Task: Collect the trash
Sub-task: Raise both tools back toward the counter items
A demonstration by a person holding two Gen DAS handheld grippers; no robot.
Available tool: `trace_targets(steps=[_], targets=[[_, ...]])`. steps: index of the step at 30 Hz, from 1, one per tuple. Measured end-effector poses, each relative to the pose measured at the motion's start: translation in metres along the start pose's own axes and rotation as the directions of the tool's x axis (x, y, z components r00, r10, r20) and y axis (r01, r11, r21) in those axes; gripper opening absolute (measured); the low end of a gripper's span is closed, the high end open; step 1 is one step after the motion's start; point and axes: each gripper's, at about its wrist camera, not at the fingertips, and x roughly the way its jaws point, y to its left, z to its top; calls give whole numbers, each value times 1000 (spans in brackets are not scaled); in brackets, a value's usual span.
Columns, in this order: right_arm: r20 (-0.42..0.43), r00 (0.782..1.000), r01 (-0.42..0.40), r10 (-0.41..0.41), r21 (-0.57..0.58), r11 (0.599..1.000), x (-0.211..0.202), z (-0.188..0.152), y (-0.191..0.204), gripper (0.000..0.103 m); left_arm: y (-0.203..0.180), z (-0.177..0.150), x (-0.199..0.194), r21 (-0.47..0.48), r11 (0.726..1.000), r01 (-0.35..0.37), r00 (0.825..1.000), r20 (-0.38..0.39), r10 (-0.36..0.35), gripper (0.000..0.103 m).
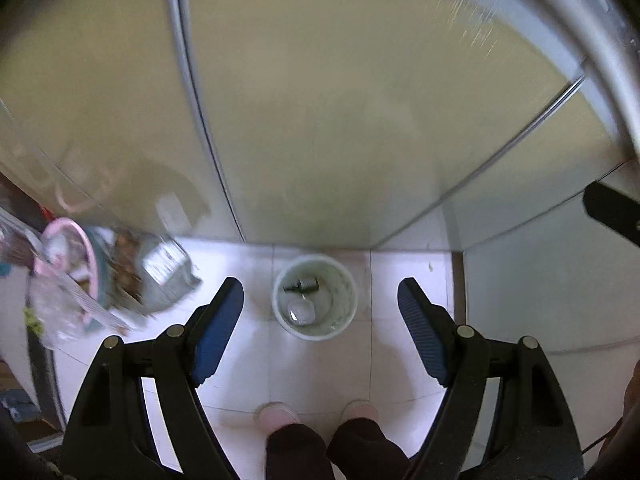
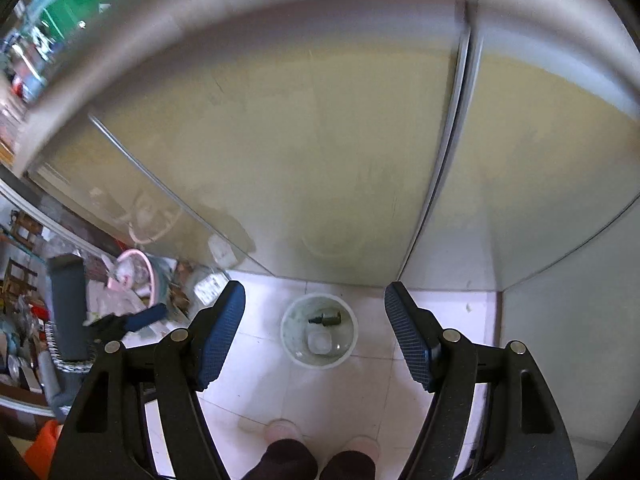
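Observation:
A pale round trash bin [image 1: 314, 297] stands on the white tiled floor below both grippers; it also shows in the right wrist view [image 2: 319, 331]. Inside lie a small dark bottle [image 1: 301, 285] [image 2: 325, 319] and a clear crumpled piece [image 1: 302, 312] [image 2: 319, 342]. My left gripper [image 1: 320, 320] is open and empty above the bin. My right gripper [image 2: 316, 320] is open and empty above it too. The left gripper's finger [image 2: 136, 320] shows at the left of the right wrist view.
A glass tabletop [image 1: 320, 100] with a metal frame [image 2: 452, 140] spans above the floor. A cluttered pile with a pink-rimmed basin [image 1: 76, 264] [image 2: 138, 272] and bags lies at the left. The person's feet [image 1: 316, 416] stand behind the bin.

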Motion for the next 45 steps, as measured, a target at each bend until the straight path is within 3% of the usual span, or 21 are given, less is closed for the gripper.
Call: trace_targets(steps=[5,10,18,22,30,36,39,43,45], targets=[[74,997,34,-33,-21,999,-87,29,24,69,-11,36,-113,19,1000,-20,992,124,18,79],[167,984,62,-58,-21,998,-168,53,46,69,-17,67,-213,38,999,-32,969,246,22,79],[294,952,88,-84,1,996,-254,83,82,69,-27,107,-326,93,995,-43,905,426,-1,81],[373,919,134,-129,14,991,-284,92,89,69,-26,124,-357,84,996,-16,874,485,-26,85],[457,871,170,-181,65,983,-309,127,73,69,-34,180,-367,134,991,29,860,502,-93,86],[470,861,189,-193,56,980,-291,172,46,69,-56,231,-339,159,987,37,850,514,-115,86],[455,873,183,-178,34,983,-272,199,30,69,-74,261,-316,156,988,-6,857,509,-75,86],[378,916,151,-135,-14,988,-233,246,5,70,-95,311,-276,100,995,-24,897,441,-23,87],[327,937,145,-121,-48,988,-213,269,-7,75,-102,330,-261,79,996,-32,908,419,-4,88]])
